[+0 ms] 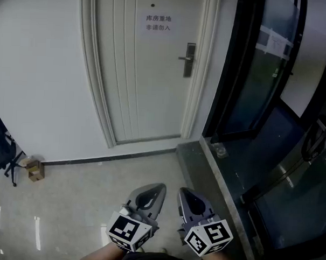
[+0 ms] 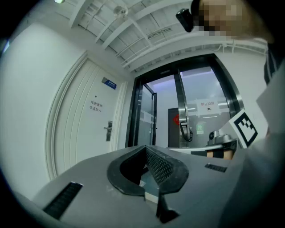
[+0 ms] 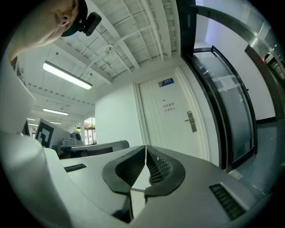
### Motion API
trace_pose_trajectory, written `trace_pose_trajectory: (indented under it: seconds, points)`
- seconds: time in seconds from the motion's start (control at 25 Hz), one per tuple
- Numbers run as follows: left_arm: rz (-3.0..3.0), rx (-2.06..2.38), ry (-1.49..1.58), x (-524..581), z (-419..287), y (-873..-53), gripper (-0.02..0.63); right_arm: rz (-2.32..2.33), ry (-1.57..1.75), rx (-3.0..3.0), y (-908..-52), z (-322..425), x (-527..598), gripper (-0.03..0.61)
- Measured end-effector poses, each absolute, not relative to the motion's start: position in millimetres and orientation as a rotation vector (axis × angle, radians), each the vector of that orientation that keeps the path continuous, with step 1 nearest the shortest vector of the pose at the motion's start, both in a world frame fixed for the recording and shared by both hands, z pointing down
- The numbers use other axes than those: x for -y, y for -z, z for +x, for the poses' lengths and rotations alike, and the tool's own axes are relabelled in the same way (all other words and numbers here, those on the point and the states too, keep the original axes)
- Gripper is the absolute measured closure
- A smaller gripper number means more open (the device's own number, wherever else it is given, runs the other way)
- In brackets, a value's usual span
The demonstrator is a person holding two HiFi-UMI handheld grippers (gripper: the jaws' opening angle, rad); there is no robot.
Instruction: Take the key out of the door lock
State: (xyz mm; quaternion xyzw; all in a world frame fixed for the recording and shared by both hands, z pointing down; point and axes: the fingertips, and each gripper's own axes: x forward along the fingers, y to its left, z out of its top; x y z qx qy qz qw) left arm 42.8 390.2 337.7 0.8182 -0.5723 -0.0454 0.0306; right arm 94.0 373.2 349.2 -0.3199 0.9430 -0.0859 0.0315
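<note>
Left tool [image 1: 158,188]: held low in front of the person, tips aimed up and forward toward the door. In the left gripper view [image 2: 146,148] its two jaws meet at the tips with nothing between them.
Right tool [image 1: 182,191]: just beside the left one, aimed the same way. In the right gripper view [image 3: 145,147] the jaws are pressed together and empty.
Door [image 1: 144,72]: white, panelled and closed, well apart from both tools across a stretch of floor [image 1: 79,193].
Door lock [image 1: 190,60]: a dark narrow plate on the door's right edge, long axis vertical. Its lever handle lies level and points left, toward the middle of the door. It also shows in the left gripper view [image 2: 108,131] and the right gripper view [image 3: 191,121].
Key: too small to make out at the lock in any view, so its direction cannot be told.
Paper notice [image 1: 158,23]: stuck on the upper door, left of and above the lock.
Glass doors [image 1: 262,77]: dark-framed, just right of the white door.
Cardboard box [image 1: 35,170]: on the floor by the wall, far left.
</note>
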Motion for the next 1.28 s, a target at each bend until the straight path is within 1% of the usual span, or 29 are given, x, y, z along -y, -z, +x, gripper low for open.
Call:
trace_pose_trajectory:
  seconds: [0.36, 0.72, 0.92, 1.28]
  points:
    - [2.518, 1.810, 0.112, -359.0, 61.8, -339.0, 0.611, -1.020, 0.241, -2.881, -347.6, 125.8, -347.7, 0.563]
    - [2.525, 1.800, 0.109, -312.8, 61.1, -346.6, 0.611, -1.061, 0.232, -2.868, -357.5, 128.4, -306.8, 0.561]
    - [2.557, 1.776, 0.117, -263.7, 45.6, -347.7, 0.611, -1.100, 0.226, -2.859, -358.3, 112.5, -258.8, 0.561]
    - [2.589, 1.749, 0.119, -161.3, -6.6, -342.9, 0.611, -1.146, 0.190, -2.841, -348.4, 53.9, -159.1, 0.561]
